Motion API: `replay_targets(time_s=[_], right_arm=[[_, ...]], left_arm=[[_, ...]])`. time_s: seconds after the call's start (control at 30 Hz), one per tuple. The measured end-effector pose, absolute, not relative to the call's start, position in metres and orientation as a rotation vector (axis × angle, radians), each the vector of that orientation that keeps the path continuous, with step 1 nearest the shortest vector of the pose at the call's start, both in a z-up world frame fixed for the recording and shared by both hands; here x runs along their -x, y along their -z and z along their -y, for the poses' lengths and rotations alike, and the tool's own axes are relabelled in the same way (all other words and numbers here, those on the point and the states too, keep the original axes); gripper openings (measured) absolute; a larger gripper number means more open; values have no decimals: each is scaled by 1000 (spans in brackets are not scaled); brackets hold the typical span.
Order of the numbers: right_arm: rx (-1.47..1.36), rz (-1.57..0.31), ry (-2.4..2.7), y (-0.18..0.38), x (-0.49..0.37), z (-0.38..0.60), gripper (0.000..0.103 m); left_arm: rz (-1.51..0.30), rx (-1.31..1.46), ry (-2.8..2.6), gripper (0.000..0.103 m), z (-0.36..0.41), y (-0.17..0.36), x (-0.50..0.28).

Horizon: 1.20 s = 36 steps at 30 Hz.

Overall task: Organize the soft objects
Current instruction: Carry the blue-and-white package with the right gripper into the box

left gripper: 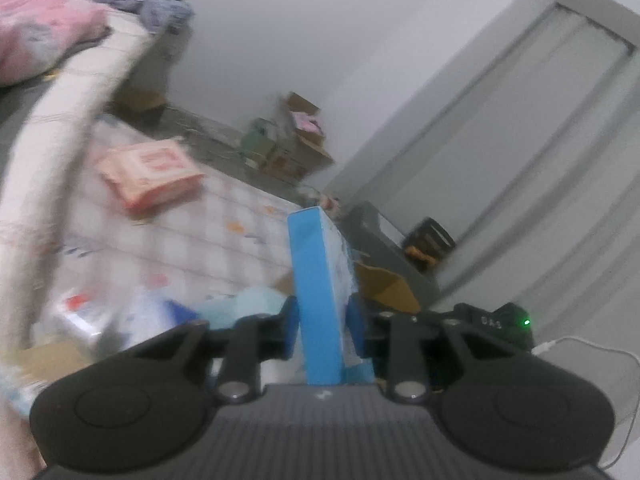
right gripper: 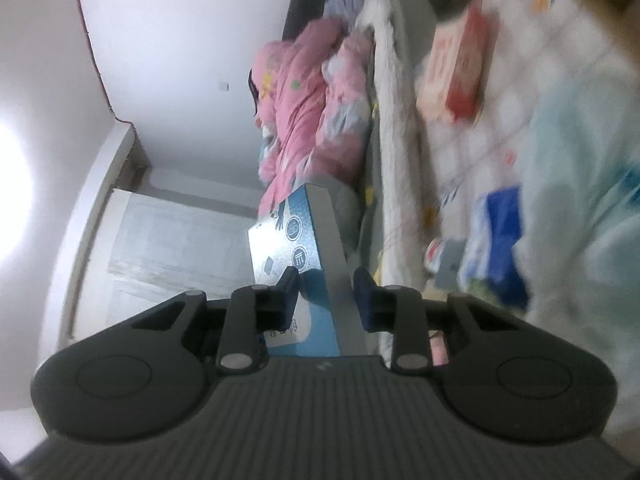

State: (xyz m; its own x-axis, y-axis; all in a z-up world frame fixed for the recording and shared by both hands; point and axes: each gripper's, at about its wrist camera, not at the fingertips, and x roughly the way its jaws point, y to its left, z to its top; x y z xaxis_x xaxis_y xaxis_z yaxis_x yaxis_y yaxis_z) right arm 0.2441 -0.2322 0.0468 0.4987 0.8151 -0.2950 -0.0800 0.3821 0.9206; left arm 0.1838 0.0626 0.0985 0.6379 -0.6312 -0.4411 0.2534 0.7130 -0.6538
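The left tongs (left gripper: 325,326) pinched a blue box (left gripper: 320,280) upright between their pads, and the right tongs (right gripper: 326,294) pinched a blue-and-grey box (right gripper: 304,248) the same way; whether these were one box held from two ends or two separate boxes could not be told, since neither camera showed the other tongs. Ahead of the left tongs and off to their left lay a checked mattress (left gripper: 224,216) with a pink packet (left gripper: 154,176) on it, and a pale teal soft thing (left gripper: 256,304) sat just beside their left pad. Beyond the right tongs a pink padded garment (right gripper: 304,112) was heaped against a white fleecy blanket (right gripper: 390,120). The step seemed to be carrying the boxed goods clear to a sorting place, and doing it well would likely mean keeping each pinch firm and low on the box, holding it upright, and moving slowly enough that the thin card does not twist out. Both views were smeared with motion blur. The bottoms of the boxes were hidden behind the tongs' bodies, the print on the box was too small to read, and the clutter to the right tongs' right was unclear.
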Motion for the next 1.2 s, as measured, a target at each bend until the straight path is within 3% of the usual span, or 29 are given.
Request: replay_targets(time_s=[0.27,0.73,0.8,0.87,0.9,1.03,1.2], right_arm=[[-969,-785,-506,-81,-232,345,28],[-967,-950,-182,-13,-302,479,28],[-934,-962,-155,-6,-318,491,28],[-889,-974,-118,6,-337,496,28],[-868,-984,-91,14,-345,498,28],[-866,-1063,7,55,-366,510,28],[-788,-1050,18,56,-367,499,28]], left_arm=[[-766,455,669,31,54,-105,-239],[-1038,289,643,37,204,-24,-357],[-1036,248,615,44,216,-19,-369],[-1025,203,575,60,225,-13,-378],[-1022,189,558,63,229,-11,-382],[-1043,179,521,64,226,-4,-393],[-1004,182,526,66,207,-18,-387]])
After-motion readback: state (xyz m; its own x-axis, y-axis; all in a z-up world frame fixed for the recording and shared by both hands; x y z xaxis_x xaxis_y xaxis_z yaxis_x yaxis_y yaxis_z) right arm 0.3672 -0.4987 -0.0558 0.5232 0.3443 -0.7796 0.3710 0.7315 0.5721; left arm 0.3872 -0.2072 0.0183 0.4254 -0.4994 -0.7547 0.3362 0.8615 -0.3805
